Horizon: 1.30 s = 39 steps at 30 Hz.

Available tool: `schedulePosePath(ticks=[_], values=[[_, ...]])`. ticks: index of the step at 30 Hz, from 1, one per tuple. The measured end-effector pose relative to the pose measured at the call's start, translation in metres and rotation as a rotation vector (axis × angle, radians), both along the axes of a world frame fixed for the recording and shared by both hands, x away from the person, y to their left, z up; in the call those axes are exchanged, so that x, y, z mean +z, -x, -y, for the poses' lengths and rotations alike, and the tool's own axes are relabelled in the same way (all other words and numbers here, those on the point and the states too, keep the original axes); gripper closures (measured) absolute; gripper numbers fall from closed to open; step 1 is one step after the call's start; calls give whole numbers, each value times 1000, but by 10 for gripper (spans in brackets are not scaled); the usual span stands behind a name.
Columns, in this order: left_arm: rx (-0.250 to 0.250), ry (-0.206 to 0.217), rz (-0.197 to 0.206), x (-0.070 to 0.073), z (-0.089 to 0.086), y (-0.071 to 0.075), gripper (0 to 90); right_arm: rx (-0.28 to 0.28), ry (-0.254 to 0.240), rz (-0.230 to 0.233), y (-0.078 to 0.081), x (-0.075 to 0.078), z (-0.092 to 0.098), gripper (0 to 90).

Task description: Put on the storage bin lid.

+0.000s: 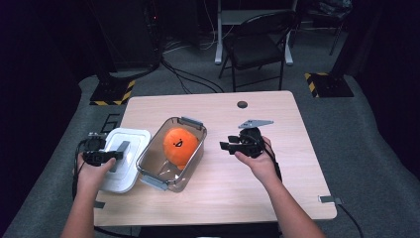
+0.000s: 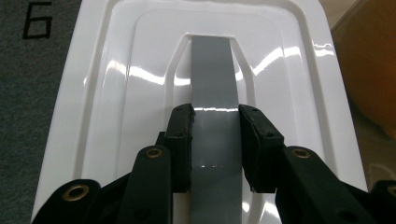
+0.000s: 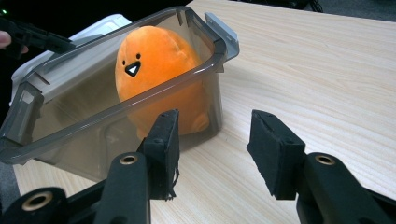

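Fingers of the left gripper are clamped on the grey handle strip that runs down the middle of the white lid, one pad pressing each long edge, which is the natural place to carry a lid flat and level. In the high view that lid sits at the left centre of the frame, just beside the clear container, so it looks ready to be swung across and set on top. The orange plush toy stands inside the container at the frame's centre, already packed. Right of it, the right gripper hovers over bare table with its pads apart and nothing between them; in its own view the jaws face the container's near wall, probably waiting to steady the box or press a grey latch once the lid lands.
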<state>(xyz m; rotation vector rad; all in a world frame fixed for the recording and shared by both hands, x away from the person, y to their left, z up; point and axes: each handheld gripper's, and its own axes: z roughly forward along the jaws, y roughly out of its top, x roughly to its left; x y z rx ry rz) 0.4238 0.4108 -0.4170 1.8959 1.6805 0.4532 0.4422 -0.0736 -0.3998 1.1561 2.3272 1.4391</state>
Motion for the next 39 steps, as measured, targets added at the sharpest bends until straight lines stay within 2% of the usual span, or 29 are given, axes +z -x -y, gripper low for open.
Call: schedulePosePath(ticks=[4, 6, 11, 12, 13, 14, 15, 18, 20, 24, 25, 26, 31, 36, 39], values=[[-3, 10, 1, 7, -1, 1, 664, -2, -4, -2, 0, 1, 0, 521], [-5, 29, -5, 14, 0, 2, 664, -3, -5, -3, 0, 1, 0, 521], [-3, 29, 1, 26, 1, 4, 664, -3, -1, -2, 0, 0, 1, 521], [-14, 15, 2, 28, 0, 4, 664, -4, 0, -1, 0, 0, 2, 521], [-5, 20, 5, 30, 1, 4, 664, -5, -1, -3, 0, 0, 2, 521], [-14, 3, 5, 32, 0, 4, 664, -5, -3, -2, 0, 0, 2, 521], [-3, 13, 6, 34, 1, 4, 664, -7, -3, -2, 0, 1, 2, 521], [-4, -1, 15, 41, -1, 5, 664, -11, -6, 0, 0, 1, 3, 521], [-1, 3, 19, 44, -2, 6, 664, -12, -7, 0, 0, 1, 4, 521], [-1, 3, 34, 58, -2, 7, 664, -13, -5, 1, 0, 1, 4, 521], [-4, 1, 48, 65, 0, 9, 664, -12, -6, 0, 0, 1, 4, 521], [-4, 1, 48, 65, 0, 9, 664, -13, -6, 0, 0, 1, 4, 521], [-44, 15, 65, 84, 13, 12, 664, -17, -8, 2, 0, 2, 5, 521], [-76, 23, 77, 94, 27, 12, 664, -19, -9, 3, 0, 2, 6, 521], [-107, 44, 81, 97, 41, 11, 664, -23, -11, 3, 0, 2, 7, 521]])
